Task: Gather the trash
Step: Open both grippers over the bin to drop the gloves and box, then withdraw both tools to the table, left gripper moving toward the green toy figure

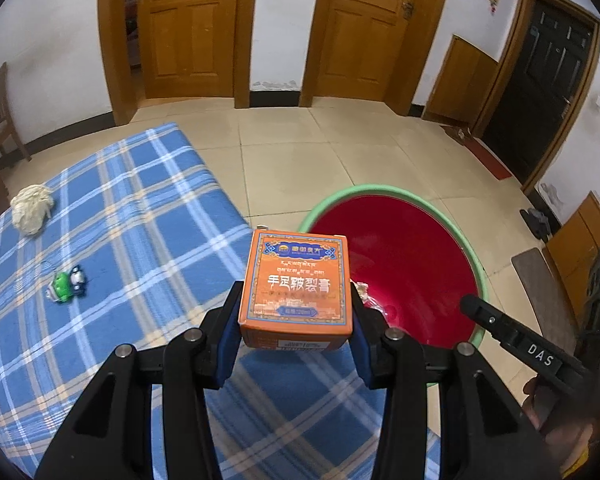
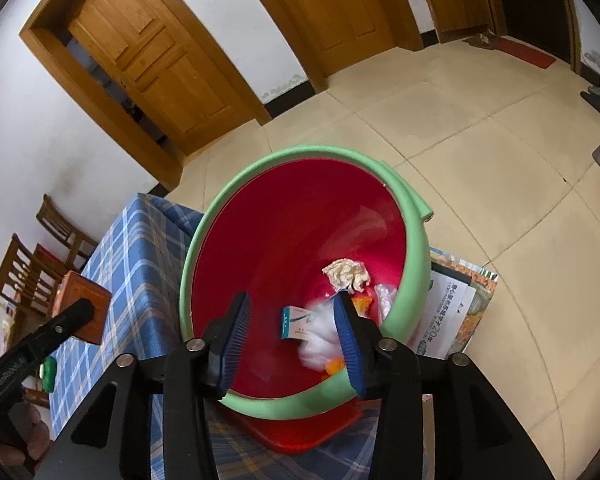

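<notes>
My left gripper is shut on an orange carton, held above the blue plaid table edge beside the red bin with a green rim. The carton also shows in the right wrist view. My right gripper is open and empty above the bin. Inside the bin lie a crumpled tissue, a small white and teal box, a blurred white wad and orange scraps. A crumpled tissue lies on the table at the far left.
A green toy car sits on the plaid cloth. Wooden chairs stand beyond the table. A printed box lies on the tiled floor right of the bin. Wooden doors line the back wall.
</notes>
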Tool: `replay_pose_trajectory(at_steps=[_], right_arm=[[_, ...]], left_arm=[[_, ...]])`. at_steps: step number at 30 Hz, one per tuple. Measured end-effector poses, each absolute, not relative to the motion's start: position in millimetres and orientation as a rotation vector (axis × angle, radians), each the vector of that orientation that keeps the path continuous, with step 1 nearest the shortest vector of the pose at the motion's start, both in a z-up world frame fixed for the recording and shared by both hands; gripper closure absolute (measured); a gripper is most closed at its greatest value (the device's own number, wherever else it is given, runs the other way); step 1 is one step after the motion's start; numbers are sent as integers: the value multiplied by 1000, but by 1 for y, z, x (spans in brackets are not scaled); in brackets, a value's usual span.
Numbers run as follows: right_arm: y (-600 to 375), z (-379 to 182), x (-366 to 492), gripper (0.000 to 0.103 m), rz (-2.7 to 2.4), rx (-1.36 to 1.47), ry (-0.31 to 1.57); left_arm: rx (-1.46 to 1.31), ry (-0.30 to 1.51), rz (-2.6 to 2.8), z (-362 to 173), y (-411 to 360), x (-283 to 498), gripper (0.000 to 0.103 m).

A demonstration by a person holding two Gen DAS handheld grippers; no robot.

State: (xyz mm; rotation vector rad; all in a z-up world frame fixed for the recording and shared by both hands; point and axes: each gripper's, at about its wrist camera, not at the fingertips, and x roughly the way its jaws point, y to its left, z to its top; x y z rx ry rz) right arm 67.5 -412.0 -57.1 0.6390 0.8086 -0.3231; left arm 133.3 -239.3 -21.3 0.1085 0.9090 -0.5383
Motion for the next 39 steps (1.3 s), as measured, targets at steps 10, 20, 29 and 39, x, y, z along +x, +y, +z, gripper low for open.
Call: replay_pose_trajectory(at_steps=[10, 20, 29, 39], right_arm=[[-424, -47, 54, 57, -355, 627, 773], [-439, -49, 44, 57, -389, 649, 765], [-441, -50, 43, 57, -391, 657, 764], [-433, -48, 46, 57, -374, 644, 769]], left_arm=[[153, 925, -605, -32, -273, 129, 56], [196, 938, -684, -43, -309, 122, 53], [192, 934, -666, -41, -306, 125, 44], [146, 916, -548, -33, -258, 144, 44]])
